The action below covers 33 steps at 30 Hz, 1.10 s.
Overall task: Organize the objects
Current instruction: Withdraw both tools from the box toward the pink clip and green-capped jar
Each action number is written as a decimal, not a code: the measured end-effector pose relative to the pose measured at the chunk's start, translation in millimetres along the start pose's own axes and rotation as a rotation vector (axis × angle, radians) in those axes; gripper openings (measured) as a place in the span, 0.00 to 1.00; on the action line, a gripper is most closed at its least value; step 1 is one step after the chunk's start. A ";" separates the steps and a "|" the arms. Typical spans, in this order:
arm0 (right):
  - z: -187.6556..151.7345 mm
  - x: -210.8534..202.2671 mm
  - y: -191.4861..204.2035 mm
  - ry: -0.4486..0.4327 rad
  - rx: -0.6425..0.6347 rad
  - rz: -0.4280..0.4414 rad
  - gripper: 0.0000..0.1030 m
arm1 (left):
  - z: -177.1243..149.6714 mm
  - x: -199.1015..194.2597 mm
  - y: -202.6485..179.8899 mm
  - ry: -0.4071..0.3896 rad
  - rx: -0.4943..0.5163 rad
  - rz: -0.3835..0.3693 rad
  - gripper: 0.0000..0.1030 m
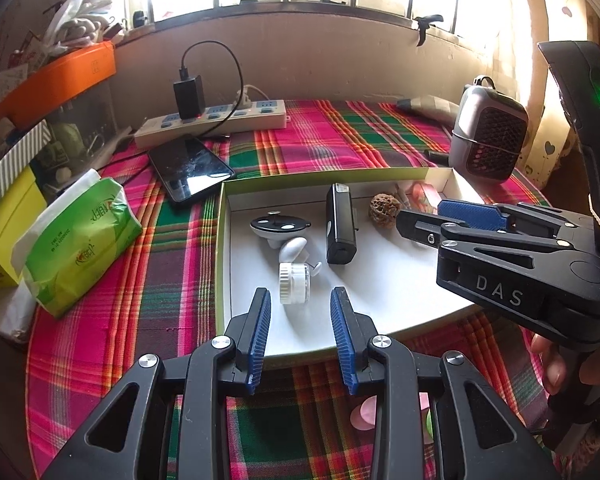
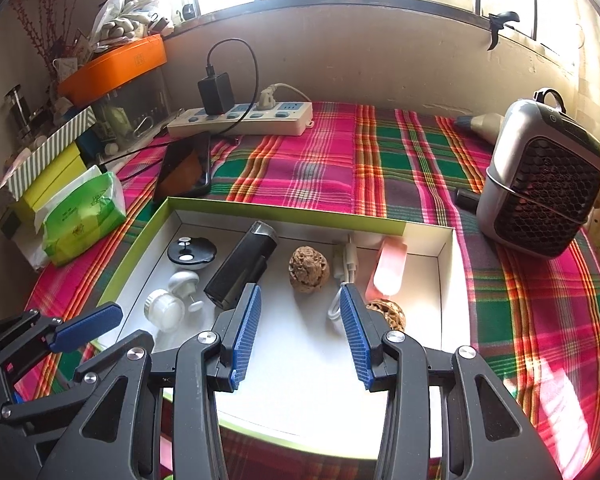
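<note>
Several small things already lie in the shallow white cardboard tray with green rim on the plaid-clothed worktop — a black rectangular device, a wrinkled brown walnut, a white ribbed-cap jar. Both the left tool and right tool hang released, holding nothing. A careless reach could nudge the jar rolling — or catch the tray's low wall and shift it.

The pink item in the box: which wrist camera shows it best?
The right wrist view: the pink item lies unobstructed near the white box's far right corner. In the left wrist view, the right gripper covers most of it, leaving a sliver.
</note>
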State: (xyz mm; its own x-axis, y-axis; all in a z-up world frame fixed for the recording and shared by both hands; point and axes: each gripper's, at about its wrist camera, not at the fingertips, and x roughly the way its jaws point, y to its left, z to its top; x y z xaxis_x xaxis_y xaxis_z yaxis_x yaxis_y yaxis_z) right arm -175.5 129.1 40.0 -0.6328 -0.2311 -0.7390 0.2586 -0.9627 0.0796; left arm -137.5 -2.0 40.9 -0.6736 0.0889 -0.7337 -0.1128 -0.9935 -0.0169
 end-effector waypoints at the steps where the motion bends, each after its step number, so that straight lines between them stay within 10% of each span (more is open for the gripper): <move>1: -0.8 -2.5 0.7 -0.004 0.000 -0.001 0.42 | -1.1 -2.2 0.1 -0.001 0.000 0.000 0.28; 33: -72.9 -64.8 10.9 -0.059 0.066 0.037 0.42 | -54.0 -43.4 19.1 -0.002 -0.047 -0.065 0.28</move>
State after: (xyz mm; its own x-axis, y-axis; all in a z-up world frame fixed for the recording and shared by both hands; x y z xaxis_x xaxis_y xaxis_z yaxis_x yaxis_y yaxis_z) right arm -78.5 143.8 40.0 -0.6661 -0.2725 -0.6943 0.2352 -0.9601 0.1513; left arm -70.9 -28.6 35.7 -0.6674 0.1535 -0.7287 -0.1217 -0.9878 -0.0966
